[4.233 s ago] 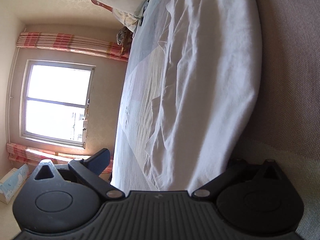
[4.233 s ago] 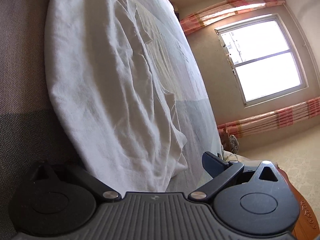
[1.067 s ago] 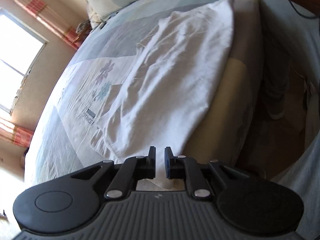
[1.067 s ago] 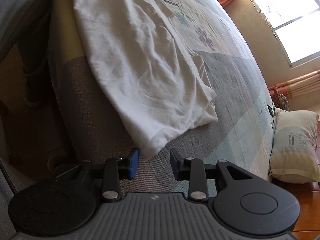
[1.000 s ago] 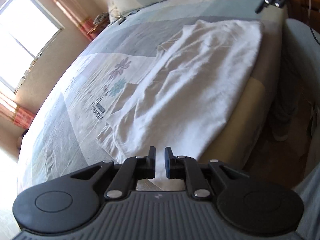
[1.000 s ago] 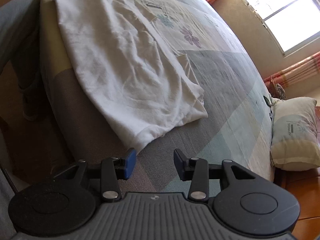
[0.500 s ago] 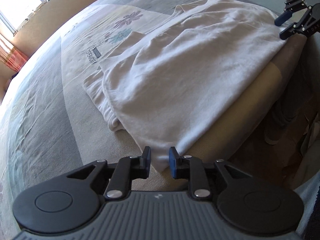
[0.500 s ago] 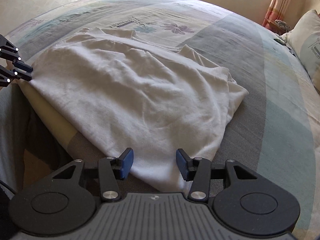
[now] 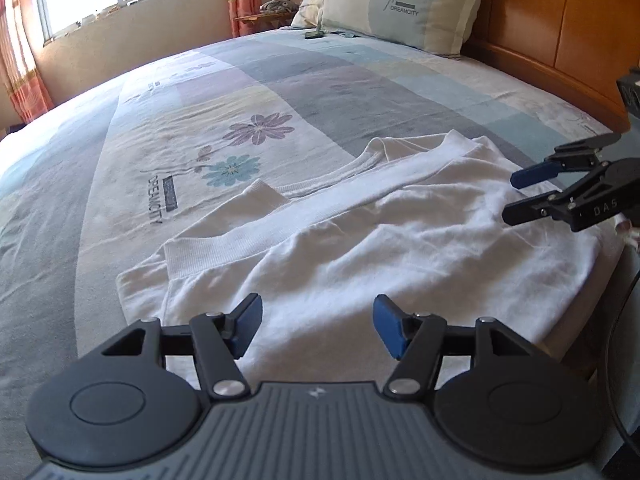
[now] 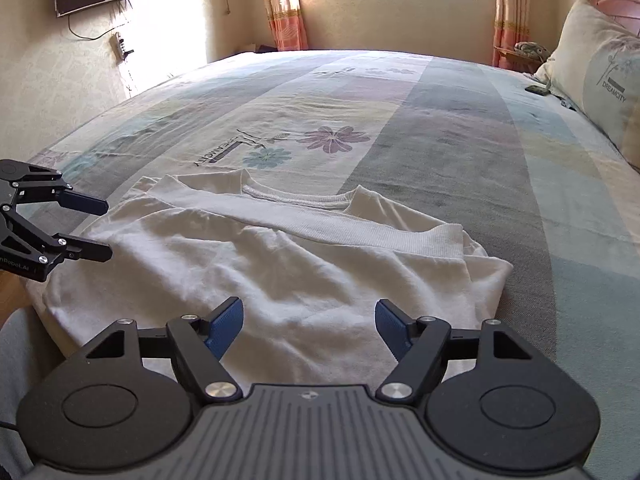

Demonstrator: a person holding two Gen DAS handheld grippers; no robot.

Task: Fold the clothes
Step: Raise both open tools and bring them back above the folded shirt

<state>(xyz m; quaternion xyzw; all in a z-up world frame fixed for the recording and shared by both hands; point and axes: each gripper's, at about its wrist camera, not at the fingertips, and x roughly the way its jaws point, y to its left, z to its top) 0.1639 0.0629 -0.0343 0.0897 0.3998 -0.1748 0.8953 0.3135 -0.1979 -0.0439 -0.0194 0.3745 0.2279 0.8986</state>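
Both sets of jaws stand wide apart with nothing between them: our left gripper (image 9: 318, 326) sits at the bottom centre of its own view, and our right gripper (image 10: 308, 326) likewise in its view. Each also shows in the other's camera, the right one at the right edge of the left view and the left one at the left edge of the right view, both hovering over the cloth's outer ends.

Across the lower middle of both frames lies the white cotton T-shirt (image 10: 280, 264), already doubled over once, its ribbed hem band running across near the collar. It rests on the patchwork pastel bedsheet with printed flowers (image 9: 248, 92), and its near edge seems to hang over the side of the mattress (the lower right of the left view suggests this).

We judge the next step to be a second fold, which calls for pinching both ends evenly. If one jaw catches only the top layer, the layers could slide apart and the fold would skew. Loose wrinkles in the middle could get trapped. Since the near edge overhangs, an uneven pull might drag the whole shirt off the bed.
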